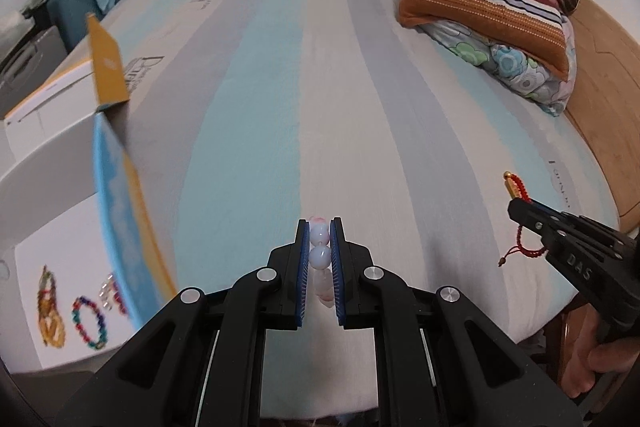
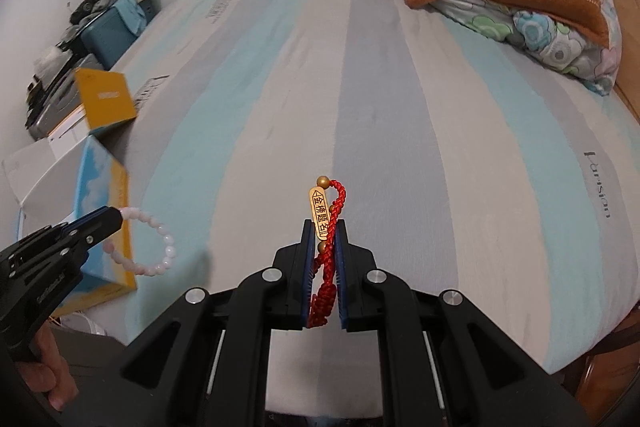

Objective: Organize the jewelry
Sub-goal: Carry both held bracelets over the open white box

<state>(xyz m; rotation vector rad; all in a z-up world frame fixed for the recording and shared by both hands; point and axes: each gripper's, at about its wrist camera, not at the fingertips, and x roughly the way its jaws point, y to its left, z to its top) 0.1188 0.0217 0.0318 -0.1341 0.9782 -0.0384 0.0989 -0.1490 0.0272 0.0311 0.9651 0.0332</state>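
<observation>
My left gripper is shut on a pale pink bead bracelet, held above the striped bed; in the right wrist view the same bracelet hangs as a ring from the left gripper. My right gripper is shut on a red braided cord bracelet with a gold inscribed tag. From the left wrist view the right gripper shows at the right with the red cord bracelet dangling. An open white box at lower left holds several colourful bracelets.
A blue and yellow box flap stands up beside the white box. Folded pillows and a quilt are stacked at the bed's far right. A cluttered bedside stand is at the far left. A hand grips the right tool.
</observation>
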